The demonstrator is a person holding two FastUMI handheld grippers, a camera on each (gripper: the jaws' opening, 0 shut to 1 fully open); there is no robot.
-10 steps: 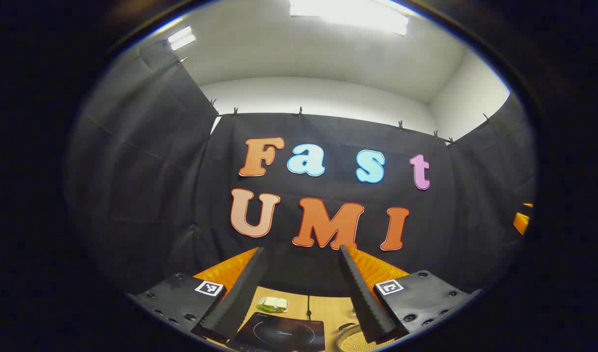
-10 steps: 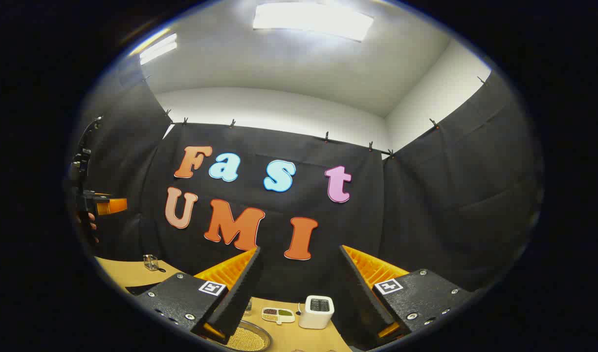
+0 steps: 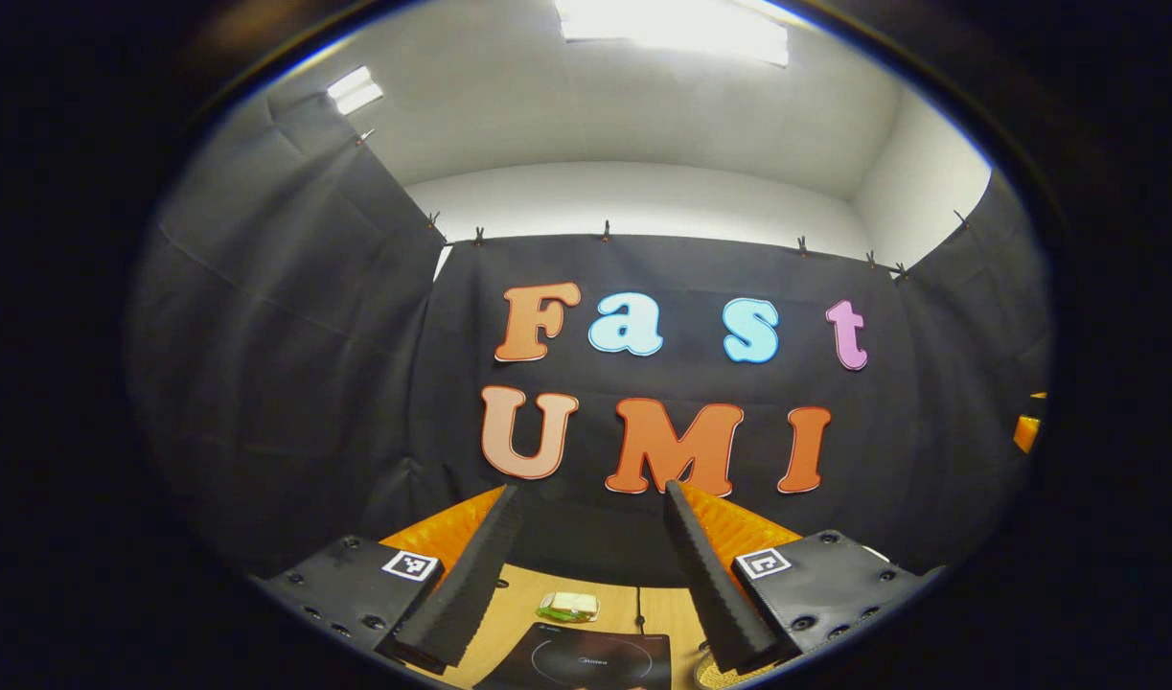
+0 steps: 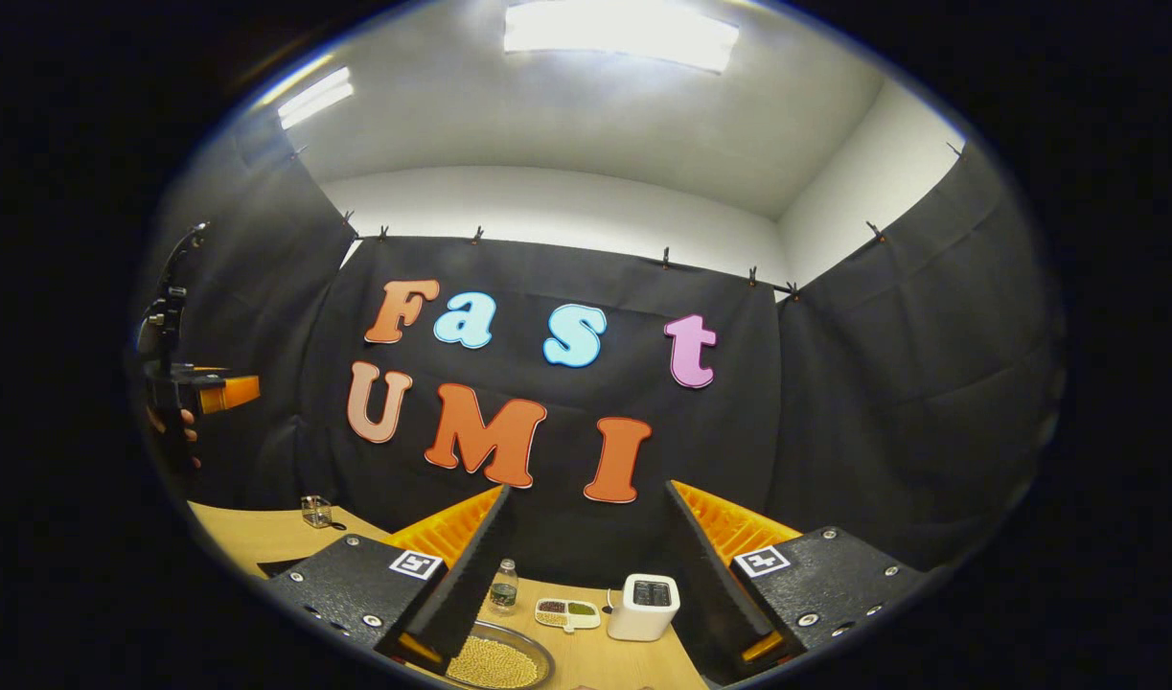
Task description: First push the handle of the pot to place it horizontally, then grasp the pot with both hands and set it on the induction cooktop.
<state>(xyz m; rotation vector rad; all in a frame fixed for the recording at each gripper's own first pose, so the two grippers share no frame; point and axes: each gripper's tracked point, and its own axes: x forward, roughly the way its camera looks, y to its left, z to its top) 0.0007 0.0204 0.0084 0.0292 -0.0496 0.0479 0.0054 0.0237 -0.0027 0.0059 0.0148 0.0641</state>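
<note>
At the bottom of the left gripper view, the left gripper was held above a wooden worktop, its two fingers spread wide apart with nothing between them. Below and between the fingers lay the dark, flat induction cooktop, marked with a thin circle. Just beyond its far edge sat a small pale packet with green on it. To the right of the cooktop, partly hidden behind the right-hand finger, a sliver of the pot showed, filled with small yellowish grains. The pot stood on the worktop beside the cooktop, not on it.

In the right gripper view, the right gripper was likewise held open and empty above the worktop. The pot, a shallow metal vessel full of yellowish grains, sat near the gripper's left-hand finger, low in the picture. Its handle could not be made out. Farther off stood a small bottle, a little divided dish with dark and green contents and a white boxy appliance. A small clear container rested at the far left of the worktop. At the left edge, a hand held the other gripper raised well above the worktop.
</note>
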